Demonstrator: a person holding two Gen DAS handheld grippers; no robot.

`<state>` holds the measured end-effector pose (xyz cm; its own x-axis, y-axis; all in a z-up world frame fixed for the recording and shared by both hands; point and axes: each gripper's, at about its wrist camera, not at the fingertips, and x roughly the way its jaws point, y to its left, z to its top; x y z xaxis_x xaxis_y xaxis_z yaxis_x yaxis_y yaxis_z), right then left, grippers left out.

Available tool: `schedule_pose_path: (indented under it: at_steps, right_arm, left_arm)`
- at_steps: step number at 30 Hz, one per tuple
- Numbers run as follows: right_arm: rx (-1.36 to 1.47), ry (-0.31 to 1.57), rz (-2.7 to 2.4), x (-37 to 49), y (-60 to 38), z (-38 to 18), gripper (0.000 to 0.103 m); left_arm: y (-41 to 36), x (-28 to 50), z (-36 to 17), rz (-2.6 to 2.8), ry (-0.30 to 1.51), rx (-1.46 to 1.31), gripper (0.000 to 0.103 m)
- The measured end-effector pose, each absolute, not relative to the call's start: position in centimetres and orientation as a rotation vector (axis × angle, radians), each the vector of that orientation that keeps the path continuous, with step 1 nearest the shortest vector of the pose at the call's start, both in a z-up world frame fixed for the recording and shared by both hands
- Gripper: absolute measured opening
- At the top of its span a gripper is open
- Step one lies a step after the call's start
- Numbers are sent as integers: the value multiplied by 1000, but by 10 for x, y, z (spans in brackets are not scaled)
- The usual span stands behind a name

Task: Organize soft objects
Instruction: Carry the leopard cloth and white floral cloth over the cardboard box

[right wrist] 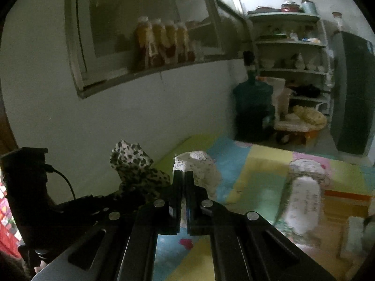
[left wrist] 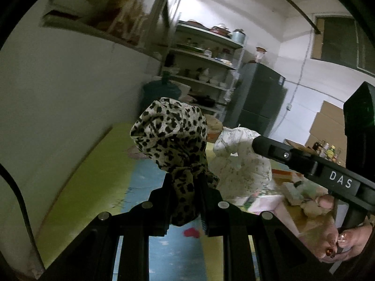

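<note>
left gripper [left wrist: 185, 187] is pinching a leopard cloth [left wrist: 171, 135]: the fabric is wedged between the 2 fingers and bunches up above the tips in a loose wad, lifted clear of the mat [left wrist: 93, 171]. same cloth shows in the right wrist view, at left, above the dark body of the left gripper.

right gripper [right wrist: 184, 182] has its fingers pressed together w/ only a sliver of gap, and a white speckled cloth [right wrist: 201, 164] sits right at the tips. in the left wrist view the right gripper's tip meets that white cloth at its upper right side, and the cloth hangs down from there in a lump, so it looks nipped by a thin edge; can't see the exact bit caught. the 2 cloths are just beside each other, leopard on the left, white on the right, both up off the mat.

mat is foam squares, green strip along the wall edge, then blue, yellow, pink panels. a pink heart shape [right wrist: 186, 243] lies on the mat under the right gripper. a hand [left wrist: 339, 241] w/ painted nails holds the right gripper's handle at the lower right of the left wrist view.

bg: shelf rack [right wrist: 290, 46] w/ bowls and pots, dark fridge [right wrist: 354, 89], big water jug [right wrist: 254, 103] at the mat's far edge, jars [right wrist: 164, 44] on a wall ledge. much of it blurred.
</note>
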<state>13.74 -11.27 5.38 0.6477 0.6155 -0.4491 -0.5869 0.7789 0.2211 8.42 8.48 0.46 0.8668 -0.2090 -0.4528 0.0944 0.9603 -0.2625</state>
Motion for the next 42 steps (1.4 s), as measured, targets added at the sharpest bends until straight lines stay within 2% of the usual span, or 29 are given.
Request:
schedule_pose_path:
  at_steps: [22,42]
  right_arm:
    - [150,406,401,84,-268,68,2]
    - [242,389,142,34,-401,50,2]
  left_arm:
    - [-56,102,29,-465,512,-133,20]
    - [-169,113,5,-626,634,-56,20]
